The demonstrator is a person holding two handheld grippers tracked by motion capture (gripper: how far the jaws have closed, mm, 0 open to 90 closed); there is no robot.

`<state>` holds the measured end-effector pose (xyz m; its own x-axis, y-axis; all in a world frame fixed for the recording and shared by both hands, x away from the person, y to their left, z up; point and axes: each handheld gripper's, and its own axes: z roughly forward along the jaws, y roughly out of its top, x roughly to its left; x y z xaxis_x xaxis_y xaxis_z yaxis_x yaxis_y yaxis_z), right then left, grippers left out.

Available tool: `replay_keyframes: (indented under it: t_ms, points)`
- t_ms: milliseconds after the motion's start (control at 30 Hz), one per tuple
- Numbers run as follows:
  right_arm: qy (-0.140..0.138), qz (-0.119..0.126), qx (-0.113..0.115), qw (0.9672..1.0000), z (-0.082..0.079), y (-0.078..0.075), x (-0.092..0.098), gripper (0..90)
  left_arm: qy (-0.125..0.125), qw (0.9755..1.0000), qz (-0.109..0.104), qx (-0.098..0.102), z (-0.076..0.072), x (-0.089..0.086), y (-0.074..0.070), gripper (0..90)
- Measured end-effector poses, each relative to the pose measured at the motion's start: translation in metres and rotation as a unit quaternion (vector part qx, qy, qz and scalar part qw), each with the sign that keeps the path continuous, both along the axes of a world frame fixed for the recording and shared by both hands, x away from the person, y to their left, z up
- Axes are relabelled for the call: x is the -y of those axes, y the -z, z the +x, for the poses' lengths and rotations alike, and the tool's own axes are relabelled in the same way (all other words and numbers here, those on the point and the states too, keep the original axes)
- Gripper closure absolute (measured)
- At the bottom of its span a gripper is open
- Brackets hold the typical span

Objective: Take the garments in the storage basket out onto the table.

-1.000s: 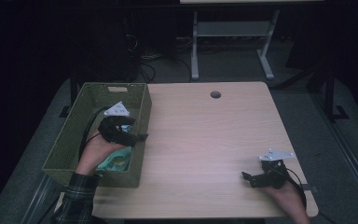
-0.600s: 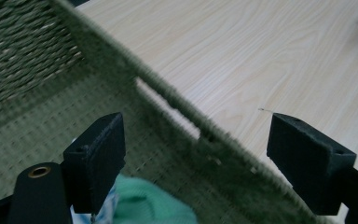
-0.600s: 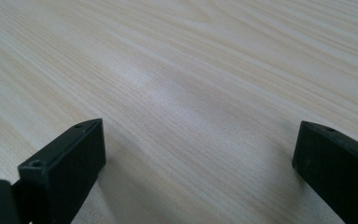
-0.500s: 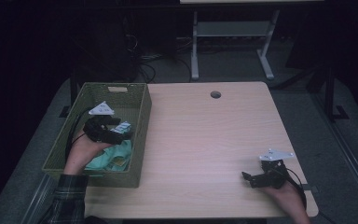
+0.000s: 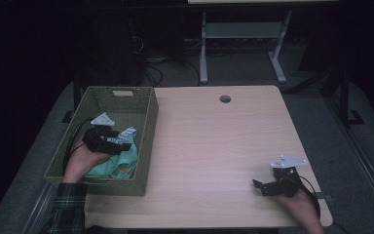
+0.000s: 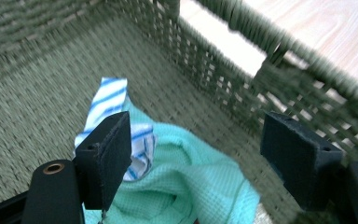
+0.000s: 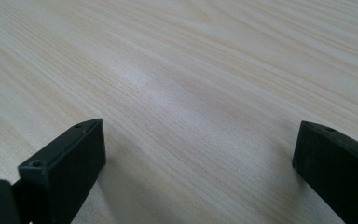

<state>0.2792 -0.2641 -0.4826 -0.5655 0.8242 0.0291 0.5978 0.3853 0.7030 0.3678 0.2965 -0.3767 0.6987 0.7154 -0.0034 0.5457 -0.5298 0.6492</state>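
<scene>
I have the left gripper down inside the green woven basket at the worktop's 9 o'clock edge, over a heap of cloth. Its jaws have just been closing a little but stand wide, pads not pressing on anything. In the left gripper view the mint waffle towel lies bunched on the basket floor between and below the jaws, and a blue-striped white cloth pokes out at 11 o'clock, partly behind the left pad.

To do this step well, I judge I should drop lower, straddle the raised mint fold, and keep the right pad off the basket wall at 2 o'clock before closing. Closing too high risks a thin pinch, or catching the striped cloth too. Lift straight up to clear the rim.

The right gripper rests at the worktop's 5 o'clock corner, jaws open over bare wood.
</scene>
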Motion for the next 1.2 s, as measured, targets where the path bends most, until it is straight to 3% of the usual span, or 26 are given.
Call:
replay_keyframes:
  t_ms: [167,467,767,1033,1200]
  points:
    - [0.0,0.0,0.0,1.0,0.0,0.0,0.0,2.1,0.007,0.9996,0.021,-0.017,0.002,-0.001,0.009,24.1]
    - [0.0,0.0,0.0,1.0,0.0,0.0,0.0,2.1,0.015,0.9978,0.04,-0.051,0.004,-0.002,0.022,24.0]
    - [0.0,0.0,0.0,1.0,0.0,0.0,0.0,2.1,0.011,0.9954,0.038,-0.088,0.007,-0.003,0.034,24.4]
    - [0.0,0.0,0.0,1.0,0.0,0.0,0.0,2.1,0.012,0.9927,0.049,-0.109,0.01,-0.004,0.038,32.1]
    - [0.0,0.0,0.0,1.0,0.0,0.0,0.0,2.1,0.013,0.9915,0.045,-0.122,0.01,-0.003,0.04,46.3]
